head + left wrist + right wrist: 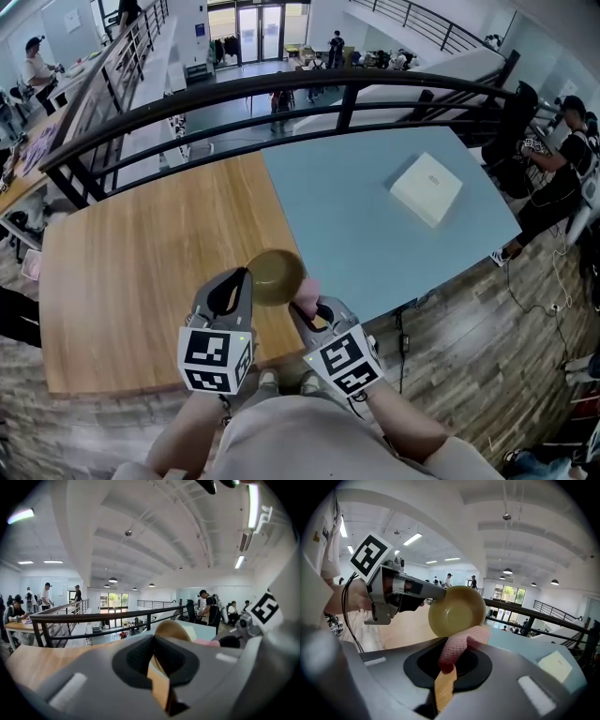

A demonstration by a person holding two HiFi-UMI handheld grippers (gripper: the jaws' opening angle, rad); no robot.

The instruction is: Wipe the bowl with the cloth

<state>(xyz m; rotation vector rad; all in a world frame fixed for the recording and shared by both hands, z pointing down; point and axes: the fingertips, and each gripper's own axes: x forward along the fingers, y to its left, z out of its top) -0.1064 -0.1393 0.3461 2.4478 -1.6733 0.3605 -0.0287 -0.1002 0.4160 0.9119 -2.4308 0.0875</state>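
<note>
Olive-yellow round bowl [277,275]: left edge hidden behind left gripper [244,274]; in the left gripper view only its upper arc shows. Pink knitted cloth [307,292]: mostly hidden behind bowl and right gripper [305,307]. White flat box [427,187]: label too small to read.

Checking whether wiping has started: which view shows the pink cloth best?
The right gripper view: the pink cloth fills the centre, pinched in the right gripper and curling up toward the bowl. The head view shows only a pink scrap beside the bowl; the left gripper view, a pink sliver behind it.
</note>
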